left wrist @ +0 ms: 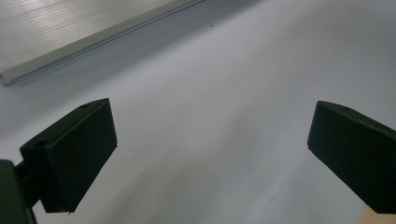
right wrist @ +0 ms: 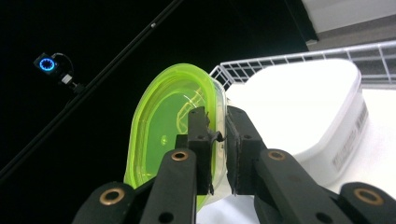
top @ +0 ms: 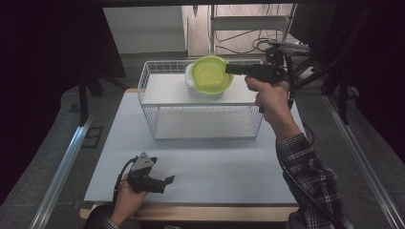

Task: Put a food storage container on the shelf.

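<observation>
A lime-green translucent lid (top: 210,73) hangs just above a white container (top: 203,90) that stands on the top shelf of a white wire rack (top: 200,112). My right gripper (top: 230,69) is shut on the lid's right rim and holds it tilted. In the right gripper view the jaws clamp the green lid's edge (right wrist: 177,121), with the white container (right wrist: 308,107) upside down beside it. Low at the table's front left, my left gripper (top: 167,181) rests in the hand, open. Its two black fingers (left wrist: 74,154) stand wide apart over bare white table.
The white table (top: 200,162) stretches in front of the rack. The rack's lower shelf (top: 203,126) is bare. Metal rails (top: 62,167) run along both sides of the table. Dark curtains, a stand and cables lie behind the rack.
</observation>
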`<act>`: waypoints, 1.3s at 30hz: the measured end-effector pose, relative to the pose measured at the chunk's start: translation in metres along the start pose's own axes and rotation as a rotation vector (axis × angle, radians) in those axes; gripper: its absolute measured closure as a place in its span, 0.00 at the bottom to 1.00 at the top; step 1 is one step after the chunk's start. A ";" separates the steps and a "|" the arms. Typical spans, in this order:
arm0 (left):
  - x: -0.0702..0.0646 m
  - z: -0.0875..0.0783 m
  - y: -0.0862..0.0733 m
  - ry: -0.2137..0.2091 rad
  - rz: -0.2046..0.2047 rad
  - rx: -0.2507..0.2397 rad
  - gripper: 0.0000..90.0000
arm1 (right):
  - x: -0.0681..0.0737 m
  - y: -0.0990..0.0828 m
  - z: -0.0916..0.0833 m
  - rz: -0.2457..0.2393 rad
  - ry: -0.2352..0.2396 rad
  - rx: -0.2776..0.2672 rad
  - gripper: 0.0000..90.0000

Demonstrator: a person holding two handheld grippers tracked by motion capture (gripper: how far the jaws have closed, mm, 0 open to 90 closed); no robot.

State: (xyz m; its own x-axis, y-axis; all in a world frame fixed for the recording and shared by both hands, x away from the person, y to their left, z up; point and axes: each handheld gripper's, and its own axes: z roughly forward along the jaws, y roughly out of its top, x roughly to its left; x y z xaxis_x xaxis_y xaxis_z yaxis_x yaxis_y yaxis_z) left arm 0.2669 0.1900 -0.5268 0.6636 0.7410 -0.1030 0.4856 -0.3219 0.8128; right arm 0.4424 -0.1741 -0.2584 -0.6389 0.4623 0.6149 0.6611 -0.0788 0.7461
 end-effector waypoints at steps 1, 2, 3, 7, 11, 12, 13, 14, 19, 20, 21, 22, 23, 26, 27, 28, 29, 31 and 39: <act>0.000 0.000 0.000 0.000 -0.001 -0.001 0.01 | 0.001 0.002 0.001 -0.002 -0.003 -0.004 0.91; 0.000 0.000 0.000 0.000 -0.002 -0.001 0.01 | 0.001 0.004 0.003 -0.002 -0.005 -0.008 0.91; 0.000 0.000 0.000 -0.001 -0.004 -0.002 0.01 | 0.002 0.006 0.004 -0.001 -0.006 -0.009 0.91; 0.000 0.001 0.000 -0.002 -0.006 0.000 0.01 | 0.003 0.012 0.012 -0.003 -0.022 -0.021 0.91; 0.000 0.001 0.000 -0.004 -0.005 0.002 0.01 | 0.004 0.017 0.020 -0.006 -0.046 -0.029 0.91; 0.000 0.001 0.000 -0.004 -0.005 0.002 0.01 | 0.003 0.019 0.022 -0.004 -0.053 -0.034 0.91; 0.000 0.001 0.000 -0.005 -0.005 0.001 0.01 | 0.002 0.020 0.023 -0.003 -0.059 -0.039 0.91; 0.000 0.001 0.000 -0.003 -0.004 0.003 0.01 | 0.001 0.021 0.025 0.000 -0.066 -0.041 0.91; 0.000 0.001 0.000 -0.005 -0.005 0.003 0.01 | -0.006 0.025 0.032 0.010 -0.101 -0.056 0.91; 0.000 0.001 0.000 -0.005 -0.005 0.003 0.01 | -0.007 0.025 0.033 0.010 -0.109 -0.059 0.91; 0.000 0.001 0.000 -0.005 -0.005 0.004 0.01 | -0.008 0.026 0.034 0.010 -0.118 -0.061 0.91; 0.000 0.001 0.000 -0.005 -0.005 0.003 0.01 | -0.009 0.026 0.035 0.011 -0.125 -0.063 0.91; 0.000 0.001 0.000 -0.005 -0.006 0.003 0.01 | -0.010 0.027 0.036 0.015 -0.129 -0.065 0.91; 0.001 0.001 0.000 -0.008 -0.008 0.003 0.01 | -0.012 0.028 0.038 0.024 -0.139 -0.070 0.91; 0.001 0.001 0.000 -0.008 -0.008 0.003 0.01 | -0.013 0.029 0.038 0.026 -0.143 -0.071 0.91; 0.001 0.001 0.000 -0.009 -0.008 0.004 0.01 | -0.013 0.029 0.039 0.024 -0.148 -0.069 0.91; 0.000 0.001 0.000 -0.009 -0.008 0.004 0.01 | -0.013 0.029 0.040 0.025 -0.154 -0.071 0.91; 0.000 0.001 -0.001 -0.011 -0.008 0.005 0.01 | -0.014 0.029 0.043 0.028 -0.161 -0.069 0.91; 0.000 0.002 -0.001 -0.014 -0.012 0.006 0.01 | -0.012 0.029 0.049 0.035 -0.211 -0.067 0.90</act>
State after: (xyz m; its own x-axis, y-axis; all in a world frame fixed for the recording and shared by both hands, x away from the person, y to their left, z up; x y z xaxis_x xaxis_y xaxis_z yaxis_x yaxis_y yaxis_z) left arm 0.2678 0.1891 -0.5287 0.6652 0.7368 -0.1209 0.4969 -0.3160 0.8082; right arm 0.4886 -0.1387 -0.2571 -0.5149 0.6319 0.5793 0.6497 -0.1532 0.7446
